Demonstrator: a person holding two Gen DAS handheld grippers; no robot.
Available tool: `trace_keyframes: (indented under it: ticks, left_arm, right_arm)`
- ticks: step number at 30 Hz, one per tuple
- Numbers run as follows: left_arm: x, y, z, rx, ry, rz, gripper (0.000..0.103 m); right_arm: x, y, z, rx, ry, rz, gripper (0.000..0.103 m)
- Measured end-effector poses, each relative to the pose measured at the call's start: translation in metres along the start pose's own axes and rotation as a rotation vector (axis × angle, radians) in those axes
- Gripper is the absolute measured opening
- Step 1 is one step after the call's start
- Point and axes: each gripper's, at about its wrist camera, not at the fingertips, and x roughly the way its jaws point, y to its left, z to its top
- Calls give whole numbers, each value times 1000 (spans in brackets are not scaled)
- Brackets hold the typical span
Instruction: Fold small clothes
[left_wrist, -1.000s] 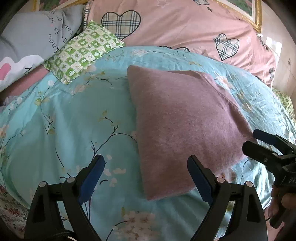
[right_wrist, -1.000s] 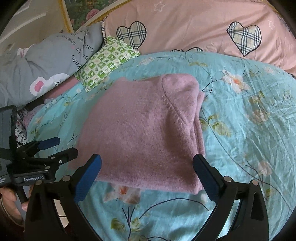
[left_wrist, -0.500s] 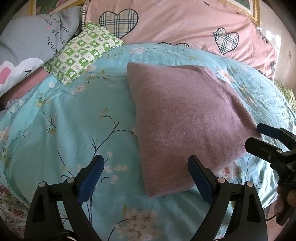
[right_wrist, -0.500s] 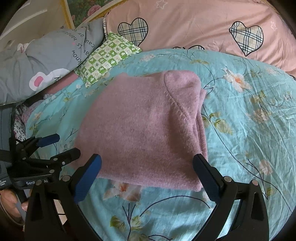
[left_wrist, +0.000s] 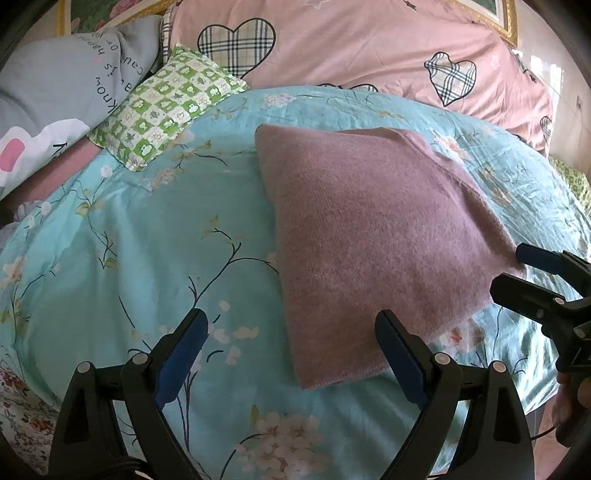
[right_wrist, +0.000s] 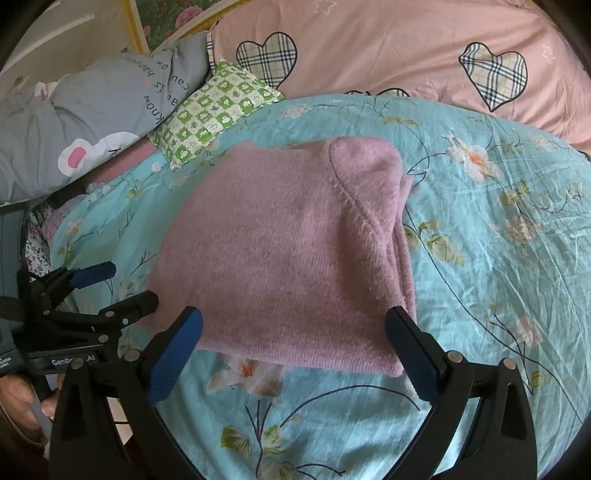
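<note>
A mauve knitted garment (left_wrist: 373, 236) lies folded into a flat rectangle on the turquoise floral bedspread (left_wrist: 140, 258); it also shows in the right wrist view (right_wrist: 288, 251). My left gripper (left_wrist: 291, 354) is open and empty, hovering just short of the garment's near left corner. My right gripper (right_wrist: 295, 350) is open and empty, hovering over the garment's near edge. Each gripper shows in the other's view, the right one (left_wrist: 517, 273) beside the garment's right corner, the left one (right_wrist: 118, 288) beside its left edge. Neither touches the cloth.
A green checked small pillow (left_wrist: 166, 107) lies behind the garment to the left. A grey printed pillow (left_wrist: 62, 96) and a pink quilt with plaid hearts (left_wrist: 351, 44) fill the head of the bed. The bed's near edge falls away below the grippers.
Both grippers have drawn back slightly from the folded garment and stay open. The garment lies still.
</note>
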Motion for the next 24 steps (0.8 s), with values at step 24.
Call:
trace_keyframes:
  ticks: [24]
  left_arm:
    - [-2,1,0,5,-2,-12,93]
  right_arm:
    - [1,2,-1,-5,9,4,99]
